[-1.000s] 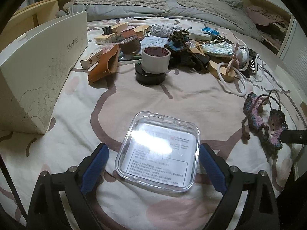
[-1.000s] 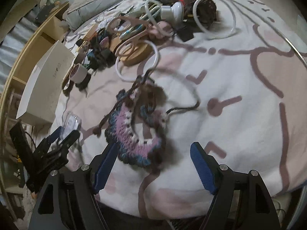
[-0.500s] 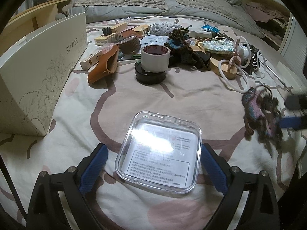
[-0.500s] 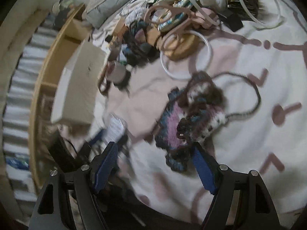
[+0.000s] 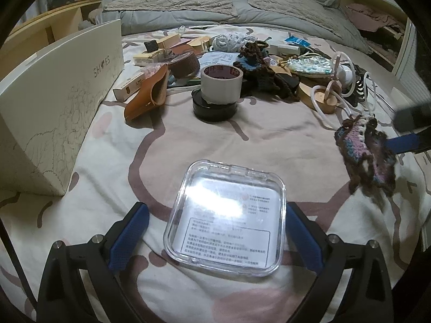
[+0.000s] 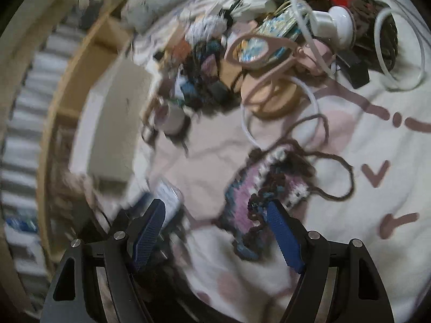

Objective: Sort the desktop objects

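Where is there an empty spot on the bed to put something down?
The biggest bare patch lies between the clear plastic case in front and the stacked tape rolls behind, running left to the white shoe box. Another bare strip sits between the case and the crochet piece. Behind the tape rolls it is crowded with a heap of small things.

A home bedroom: patterned bedsheet (image 5: 188, 145), grey pillows (image 5: 172, 2), wooden shelves (image 5: 64, 18).
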